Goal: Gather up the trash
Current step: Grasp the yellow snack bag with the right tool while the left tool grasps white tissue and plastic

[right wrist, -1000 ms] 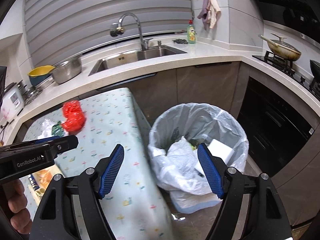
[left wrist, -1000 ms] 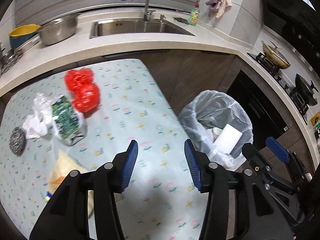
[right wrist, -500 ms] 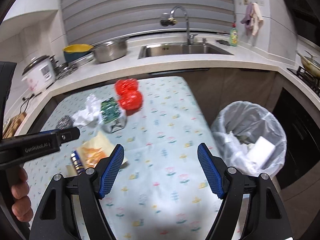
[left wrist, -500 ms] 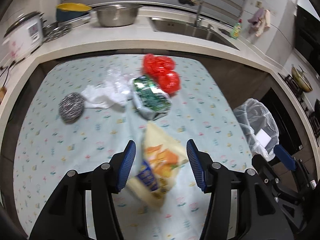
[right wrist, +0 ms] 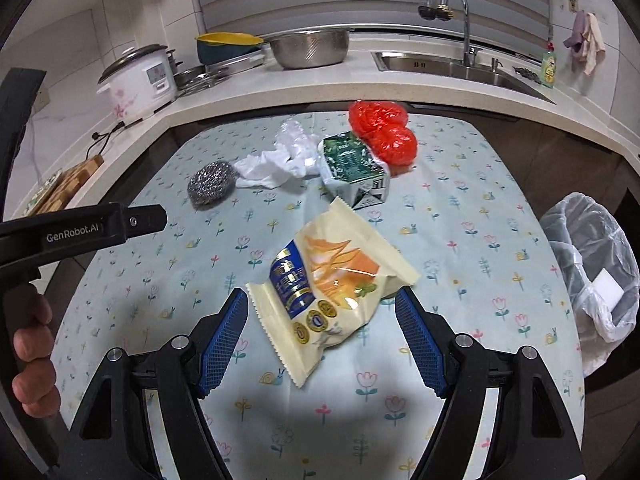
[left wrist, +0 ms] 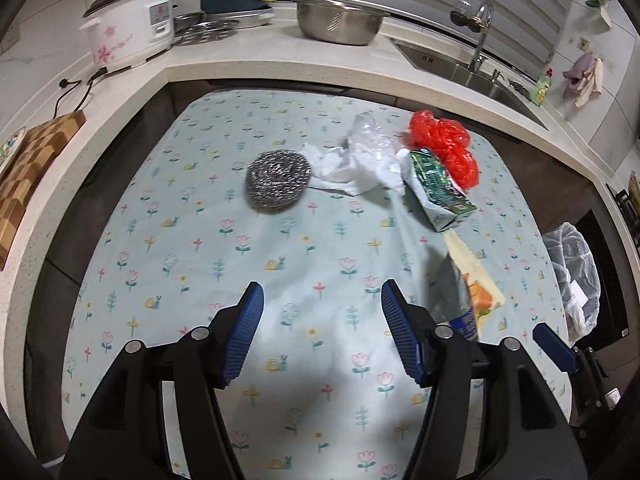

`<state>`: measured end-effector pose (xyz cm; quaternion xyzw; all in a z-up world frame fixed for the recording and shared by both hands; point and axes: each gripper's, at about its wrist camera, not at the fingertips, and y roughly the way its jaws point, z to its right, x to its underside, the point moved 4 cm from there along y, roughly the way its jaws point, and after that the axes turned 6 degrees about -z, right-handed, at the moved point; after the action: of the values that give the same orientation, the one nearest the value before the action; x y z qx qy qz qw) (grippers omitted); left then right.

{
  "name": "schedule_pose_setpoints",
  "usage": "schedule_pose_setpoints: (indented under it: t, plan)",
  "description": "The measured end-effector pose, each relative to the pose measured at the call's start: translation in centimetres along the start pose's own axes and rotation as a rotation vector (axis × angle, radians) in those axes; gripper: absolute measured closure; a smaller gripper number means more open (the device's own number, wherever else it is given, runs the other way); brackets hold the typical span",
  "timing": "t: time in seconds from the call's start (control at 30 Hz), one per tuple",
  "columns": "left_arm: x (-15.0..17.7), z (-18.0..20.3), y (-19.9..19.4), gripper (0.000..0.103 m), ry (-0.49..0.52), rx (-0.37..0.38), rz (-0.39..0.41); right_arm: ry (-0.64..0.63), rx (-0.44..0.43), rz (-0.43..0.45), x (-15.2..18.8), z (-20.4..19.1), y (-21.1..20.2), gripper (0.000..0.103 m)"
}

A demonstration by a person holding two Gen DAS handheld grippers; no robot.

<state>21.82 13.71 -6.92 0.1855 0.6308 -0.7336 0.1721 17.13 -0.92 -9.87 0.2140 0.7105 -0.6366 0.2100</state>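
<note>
While the right tongs (right wrist: pixel 322 336) hung spread wide above the surface (right wrist: pixel 460 200), the yellow snack bag (right wrist: pixel 332 284) lay flat between their blue pads, apparently untouched. It looked light, thin and crinkly, probably near empty, with a slick film that could slide out of a shallow pinch. A bite across the puffed middle or over a crimped end seam would likely hold best. Its blue panel carried print and three round seals, all too small to read.

Farther back lay a green-and-white carton (right wrist: pixel 354 168), dented and probably light but stiffer; its lettering was illegible. Touching it were a soft red plastic bag (right wrist: pixel 382 132) and crumpled white plastic (right wrist: pixel 280 160), with a steel scourer (right wrist: pixel 210 186) just beside. The lined bin (right wrist: pixel 596 264) stood off the surface's right edge.

The left tongs (left wrist: pixel 322 332) were also spread, holding nothing, over bare cloth. "GenRobot.AI" was readable on their body in the right view.
</note>
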Motion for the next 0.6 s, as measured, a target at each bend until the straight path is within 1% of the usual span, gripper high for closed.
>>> schedule_pose_setpoints:
  t: [0.13, 0.37, 0.43, 0.47, 0.5, 0.53, 0.6]
  plan:
    - [-0.1, -1.2, 0.4, 0.043, -0.008, -0.003, -0.001, -0.011, 0.006, -0.018, 0.0, -1.1, 1.6, 0.03]
    - [-0.4, -1.6, 1.9, 0.042, -0.005, -0.011, -0.017, 0.003, 0.028, -0.052, -0.6, -0.9, 4.3, 0.03]
    - [-0.5, -1.4, 2.5, 0.042, 0.002, -0.015, -0.026, 0.008, 0.034, -0.057, -0.8, -0.5, 4.8, 0.036]
    - [-0.6, -1.2, 2.8, 0.042, 0.006, -0.015, -0.03, 0.013, 0.033, -0.063, -0.8, -0.3, 5.1, 0.046]
    - [-0.7, -1.0, 3.2, 0.041, 0.01, -0.015, -0.034, 0.018, 0.033, -0.068, -0.9, 0.0, 5.3, 0.058]
    - [-0.8, -0.8, 3.5, 0.04, 0.013, -0.015, -0.037, 0.023, 0.03, -0.07, -1.0, 0.3, 5.5, 0.063]
    - [-1.2, -0.3, 4.1, 0.037, 0.02, -0.014, -0.036, 0.03, 0.035, -0.066, -1.2, 1.0, 5.6, 0.085]
